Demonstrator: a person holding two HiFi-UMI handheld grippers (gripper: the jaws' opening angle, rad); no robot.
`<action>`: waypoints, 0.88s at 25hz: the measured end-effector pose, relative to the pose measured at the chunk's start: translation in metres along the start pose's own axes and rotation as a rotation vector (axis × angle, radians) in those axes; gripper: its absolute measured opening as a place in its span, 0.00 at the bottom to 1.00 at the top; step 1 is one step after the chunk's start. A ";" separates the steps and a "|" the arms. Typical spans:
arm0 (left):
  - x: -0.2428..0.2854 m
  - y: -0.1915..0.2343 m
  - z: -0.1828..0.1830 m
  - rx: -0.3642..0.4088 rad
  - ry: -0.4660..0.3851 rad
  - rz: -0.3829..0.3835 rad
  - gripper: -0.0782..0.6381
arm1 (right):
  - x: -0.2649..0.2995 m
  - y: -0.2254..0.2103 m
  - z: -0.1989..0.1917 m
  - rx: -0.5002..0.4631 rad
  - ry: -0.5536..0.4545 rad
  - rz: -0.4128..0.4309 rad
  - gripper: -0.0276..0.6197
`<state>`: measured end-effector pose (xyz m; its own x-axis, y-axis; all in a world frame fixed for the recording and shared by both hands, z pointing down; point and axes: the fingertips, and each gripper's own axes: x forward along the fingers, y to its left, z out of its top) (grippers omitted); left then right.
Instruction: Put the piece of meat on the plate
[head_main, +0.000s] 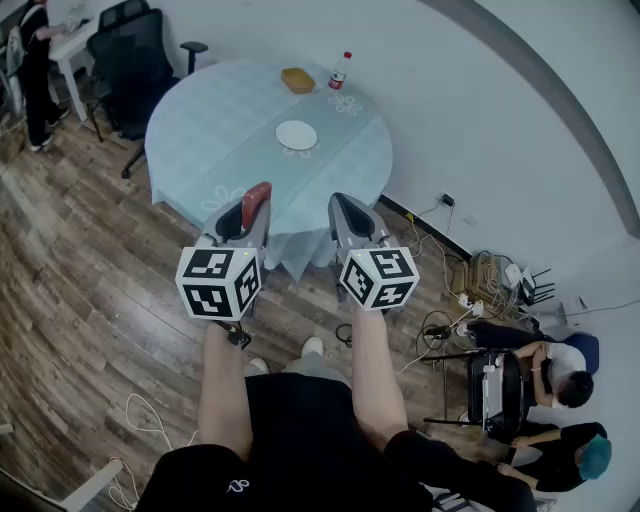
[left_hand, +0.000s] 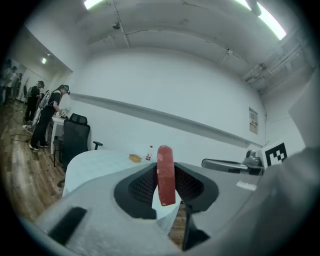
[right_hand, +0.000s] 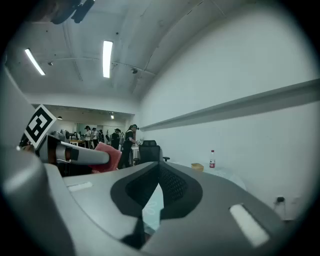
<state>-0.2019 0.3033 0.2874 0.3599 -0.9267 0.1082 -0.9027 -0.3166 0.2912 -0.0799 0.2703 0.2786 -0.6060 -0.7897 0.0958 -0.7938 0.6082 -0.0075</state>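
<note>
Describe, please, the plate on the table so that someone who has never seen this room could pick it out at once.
Find the round table with the pale blue cloth. The plate lies near its middle. It is white, round and empty, and it lies alone, while the yellow-brown tray and the red-capped bottle stand at the table's far edge.

Bright ceiling strip lights (right_hand: 107, 59), soft shadows, dark fisheye corners.

We can read no words or numbers anywhere. The left cube (head_main: 218, 283) and right cube (head_main: 378, 277) carry only square markers. The wall notice (left_hand: 253, 120), at two o'clock, and the bottle (head_main: 339, 71) label are too small.
</note>
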 end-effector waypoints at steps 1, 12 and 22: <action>-0.002 0.000 0.000 -0.001 -0.003 -0.001 0.23 | -0.001 0.003 -0.001 -0.003 0.001 0.003 0.06; -0.001 -0.005 0.002 -0.017 -0.015 -0.031 0.23 | -0.012 -0.005 0.005 0.030 -0.044 -0.035 0.06; 0.033 -0.024 0.003 -0.034 -0.009 -0.102 0.23 | -0.018 -0.044 -0.002 0.041 -0.033 -0.087 0.06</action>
<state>-0.1690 0.2792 0.2808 0.4474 -0.8918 0.0676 -0.8528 -0.4027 0.3324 -0.0341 0.2575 0.2787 -0.5358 -0.8419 0.0646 -0.8444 0.5341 -0.0415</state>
